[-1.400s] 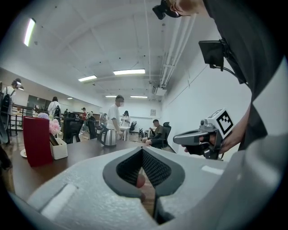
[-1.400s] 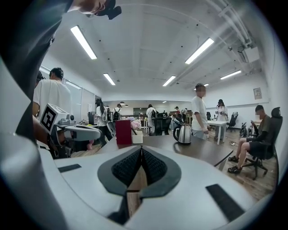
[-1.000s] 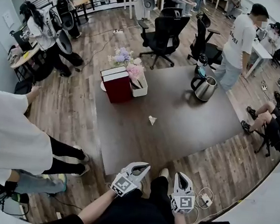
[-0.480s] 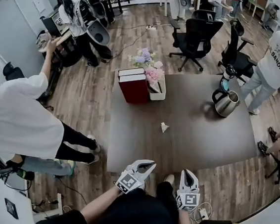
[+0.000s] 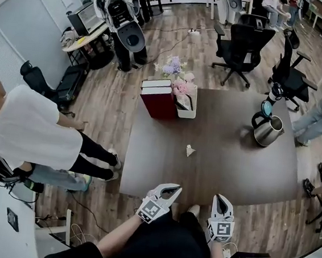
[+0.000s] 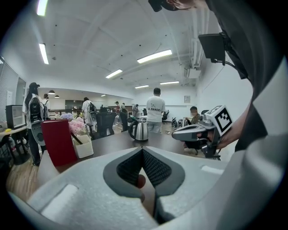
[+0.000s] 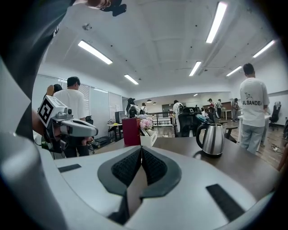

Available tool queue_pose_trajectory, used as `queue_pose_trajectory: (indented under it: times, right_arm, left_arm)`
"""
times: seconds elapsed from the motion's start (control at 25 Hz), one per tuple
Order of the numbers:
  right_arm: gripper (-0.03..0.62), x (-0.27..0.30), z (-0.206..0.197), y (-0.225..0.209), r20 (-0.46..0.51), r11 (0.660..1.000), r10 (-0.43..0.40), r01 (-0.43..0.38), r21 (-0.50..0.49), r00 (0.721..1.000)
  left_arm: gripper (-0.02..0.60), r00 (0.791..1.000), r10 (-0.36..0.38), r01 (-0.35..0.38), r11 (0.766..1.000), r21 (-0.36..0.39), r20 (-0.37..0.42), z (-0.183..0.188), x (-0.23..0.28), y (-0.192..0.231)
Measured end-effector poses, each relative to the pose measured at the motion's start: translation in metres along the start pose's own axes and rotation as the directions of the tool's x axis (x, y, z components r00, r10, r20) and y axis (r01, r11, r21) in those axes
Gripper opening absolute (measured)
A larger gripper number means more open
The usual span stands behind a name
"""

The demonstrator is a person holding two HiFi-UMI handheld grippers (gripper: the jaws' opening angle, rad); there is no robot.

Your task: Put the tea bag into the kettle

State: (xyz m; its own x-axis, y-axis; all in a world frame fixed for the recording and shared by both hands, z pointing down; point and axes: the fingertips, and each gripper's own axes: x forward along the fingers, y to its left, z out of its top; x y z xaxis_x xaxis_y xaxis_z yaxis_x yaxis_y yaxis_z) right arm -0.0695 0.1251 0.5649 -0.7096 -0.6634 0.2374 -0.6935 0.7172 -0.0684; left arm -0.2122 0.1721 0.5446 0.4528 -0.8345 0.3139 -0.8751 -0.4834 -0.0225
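Left gripper (image 5: 173, 190) first: from my seat its jaws read fully closed, the dark ribbed pads meeting tip to tip in the left gripper view with nothing pinched between them. I see it held low at the near edge of the dark table (image 5: 219, 174), just in front of the operator's body, angled toward the table's middle. My right gripper (image 5: 221, 199) sits just beside it, to its right, also at the near edge. In the right gripper view its pads come together at the tip as well, so I call it closed and empty. Neither gripper touches anything on the table. The tea bag (image 5: 189, 150) lies by itself on the bare tabletop, a small pale crumpled shape roughly at the table's centre, ahead of the left gripper and well apart from both. The kettle (image 5: 268, 130) stands upright near the far right corner, a steel body with a dark handle and its teal lid tipped up, well apart from the tea bag. At the far left end of the table I can make out a red box (image 5: 159, 101) with a white box of flowers (image 5: 187, 97) touching its right side. Off the table, a person in a white shirt (image 5: 31, 135) leans over on the wooden floor to the left, and black office chairs (image 5: 244, 43) stand beyond the far edge.
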Motion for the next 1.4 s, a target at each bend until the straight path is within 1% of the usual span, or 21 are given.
queue_pose_trajectory:
  times: [0.16,0.32,0.4,0.48,0.56,0.64,0.76,0.88,0.96,1.04,1.12,1.24,1.4]
  right_arm:
    - [0.008,-0.004,0.003,0.000,-0.011,1.000,0.008,-0.008,0.000,1.000]
    - [0.008,0.008,0.016,0.005,0.013,1.000,0.000,0.000,-0.003,1.000]
    - [0.008,0.005,0.019,0.009,-0.037,1.000,-0.024,0.024,0.013,0.999]
    - [0.008,0.014,0.017,0.013,-0.086,1.000,-0.007,0.008,0.018,0.996]
    - [0.008,0.029,0.016,0.009,-0.060,1.000,0.013,-0.012,0.004,0.998]
    - [0.008,0.036,0.015,-0.001,-0.040,1.000,0.001,-0.001,-0.006,0.999]
    - [0.008,0.041,0.017,-0.005,-0.041,1.000,-0.025,0.025,-0.005,0.999]
    - [0.008,0.047,0.016,-0.001,-0.042,1.000,-0.024,0.024,-0.005,0.999]
    - [0.008,0.045,0.006,0.000,-0.045,1.000,-0.028,0.028,-0.007,0.999]
    - [0.008,0.036,-0.005,-0.006,-0.054,0.998,-0.065,0.065,-0.008,0.996]
    - [0.008,0.032,-0.007,-0.008,-0.069,0.996,-0.094,0.094,-0.002,0.993]
    - [0.008,0.040,-0.005,-0.003,-0.082,0.995,-0.097,0.098,0.007,0.992]
    - [0.008,0.040,-0.005,-0.005,-0.099,0.992,-0.123,0.125,0.013,0.987]
  left_arm:
    - [0.000,1.000,0.004,-0.004,1.000,-0.025,0.000,0.005,-0.005,-0.004]
    - [0.000,1.000,-0.021,0.021,1.000,-0.013,0.014,0.018,-0.004,0.011]
    - [0.000,0.998,-0.055,0.055,0.998,-0.019,0.022,0.029,-0.003,0.013]
    - [0.000,0.998,-0.059,0.060,0.998,-0.031,0.029,0.032,0.005,0.022]
    - [0.000,0.998,-0.056,0.058,0.998,-0.039,0.041,0.025,0.021,0.029]
    - [0.000,0.996,-0.071,0.074,0.996,-0.041,0.051,0.020,0.034,0.029]
    - [0.000,0.995,-0.090,0.092,0.995,-0.040,0.049,0.017,0.037,0.035]
    - [0.000,0.994,-0.099,0.101,0.994,-0.044,0.043,0.008,0.036,0.043]
    - [0.000,0.994,-0.105,0.106,0.994,-0.036,0.033,-0.003,0.043,0.044]
    - [0.000,0.993,-0.116,0.116,0.993,-0.019,0.016,-0.014,0.056,0.042]
    - [0.000,0.995,-0.096,0.096,0.995,0.006,-0.005,-0.021,0.062,0.049]
    - [0.000,0.998,-0.049,0.050,0.999,0.020,-0.036,-0.032,0.062,0.072]
    - [0.000,0.996,-0.027,0.029,0.999,0.024,-0.081,-0.053,0.071,0.093]
